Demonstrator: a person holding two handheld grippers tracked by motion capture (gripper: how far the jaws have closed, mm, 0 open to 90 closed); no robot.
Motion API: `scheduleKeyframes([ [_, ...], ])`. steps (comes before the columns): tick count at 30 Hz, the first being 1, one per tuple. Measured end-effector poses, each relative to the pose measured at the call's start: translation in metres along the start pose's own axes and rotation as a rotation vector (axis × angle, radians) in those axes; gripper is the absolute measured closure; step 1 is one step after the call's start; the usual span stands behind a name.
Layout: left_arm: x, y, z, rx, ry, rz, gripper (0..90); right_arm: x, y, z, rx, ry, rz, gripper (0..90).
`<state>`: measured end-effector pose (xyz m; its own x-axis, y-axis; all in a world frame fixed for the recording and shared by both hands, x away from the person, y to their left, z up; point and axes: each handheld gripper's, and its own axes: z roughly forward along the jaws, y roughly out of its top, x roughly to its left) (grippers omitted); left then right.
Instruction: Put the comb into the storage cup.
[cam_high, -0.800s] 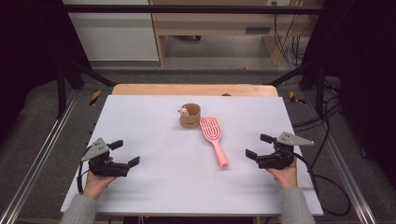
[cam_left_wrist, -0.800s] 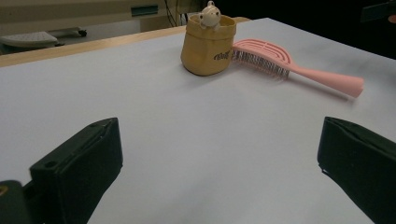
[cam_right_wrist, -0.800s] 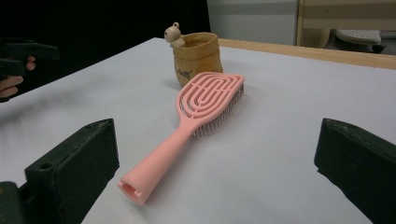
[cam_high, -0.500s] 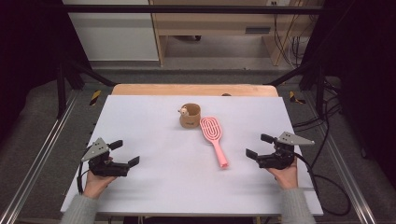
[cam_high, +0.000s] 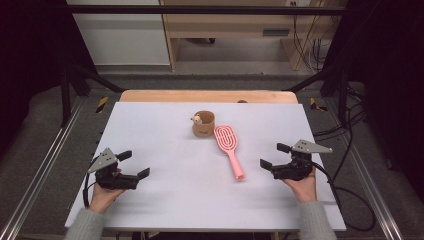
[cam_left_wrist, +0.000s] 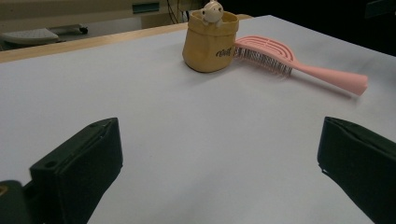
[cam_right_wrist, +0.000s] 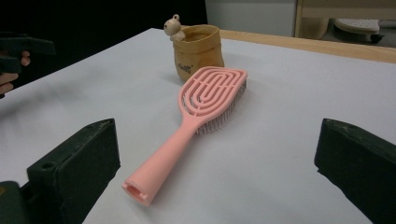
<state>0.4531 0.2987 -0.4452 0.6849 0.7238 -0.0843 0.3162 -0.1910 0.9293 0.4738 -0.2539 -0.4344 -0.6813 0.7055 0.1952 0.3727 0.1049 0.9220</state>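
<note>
Pink hairbrush with darker bristles; tan pouch with dark lettering, perhaps a logo, and cream figurine at rim. White table, light wooden far edge. Black grippers.

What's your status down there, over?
Left gripper and right gripper open, empty, resting apart. Pink hairbrush lies bristles down beside tan pouch. Nothing blocks the way.
</note>
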Motion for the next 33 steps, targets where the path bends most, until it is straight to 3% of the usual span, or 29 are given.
scheduleKeyframes([
  [11, 0.000, 0.000, 0.001, 0.003, 0.000, 0.003, 0.0, 0.014, 0.007, 0.012, 0.029, 0.008, -0.014, 3.4],
  [19, 0.000, 0.000, 0.001, 0.004, 0.001, 0.004, 0.0, 0.026, 0.009, 0.027, 0.085, 0.044, -0.029, 11.7],
  [33, 0.000, -0.001, 0.001, 0.005, 0.001, 0.003, 0.0, 0.038, 0.012, 0.043, 0.116, 0.073, -0.057, 36.7],
])
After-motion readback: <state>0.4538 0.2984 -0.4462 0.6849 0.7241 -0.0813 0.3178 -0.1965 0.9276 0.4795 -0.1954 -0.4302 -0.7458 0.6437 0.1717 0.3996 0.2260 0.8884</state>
